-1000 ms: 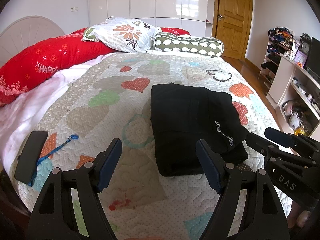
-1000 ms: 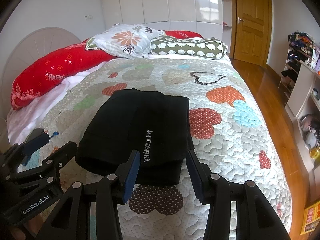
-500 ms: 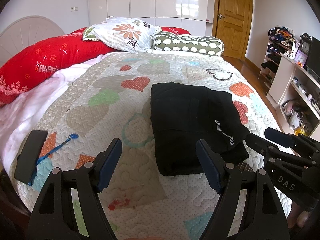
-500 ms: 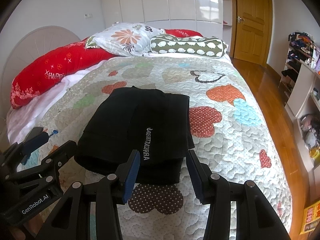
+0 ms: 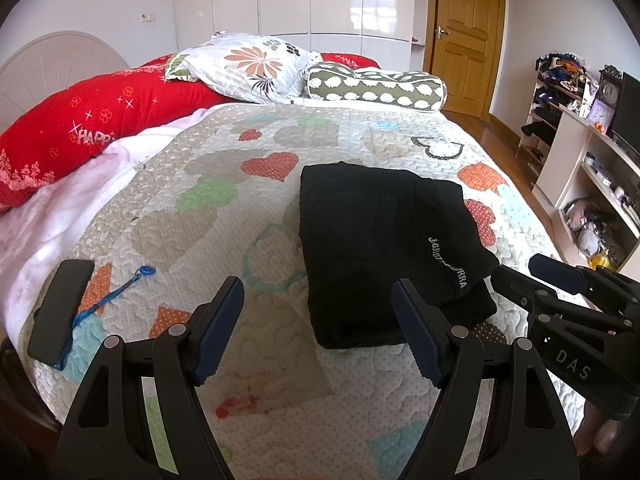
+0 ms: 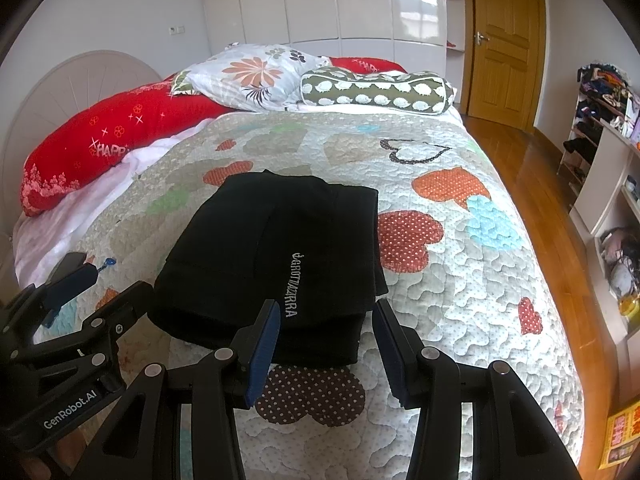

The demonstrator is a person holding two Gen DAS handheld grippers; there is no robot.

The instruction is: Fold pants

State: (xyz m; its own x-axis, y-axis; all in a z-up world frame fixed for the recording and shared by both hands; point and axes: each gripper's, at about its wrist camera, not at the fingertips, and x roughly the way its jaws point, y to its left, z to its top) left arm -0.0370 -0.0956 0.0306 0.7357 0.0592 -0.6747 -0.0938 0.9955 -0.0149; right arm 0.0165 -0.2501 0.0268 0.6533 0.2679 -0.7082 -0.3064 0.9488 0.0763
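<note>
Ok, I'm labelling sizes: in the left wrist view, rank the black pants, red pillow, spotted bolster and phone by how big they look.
1. Pants
2. Red pillow, close behind; it lies farther off, so unsure
3. Bolster
4. Phone

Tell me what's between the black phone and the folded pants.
Left wrist view: only quilt and a blue lanyard lie between phone and pants.

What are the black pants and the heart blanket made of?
The folded black pants look like soft matte knit fabric, maybe cotton jersey: no shine, rounded folds, white lettering on top. The heart-patterned quilted bedspread looks like stitched, padded cloth, since wavy seams puff its dotted surface. Exact fibres can't be told.
</note>
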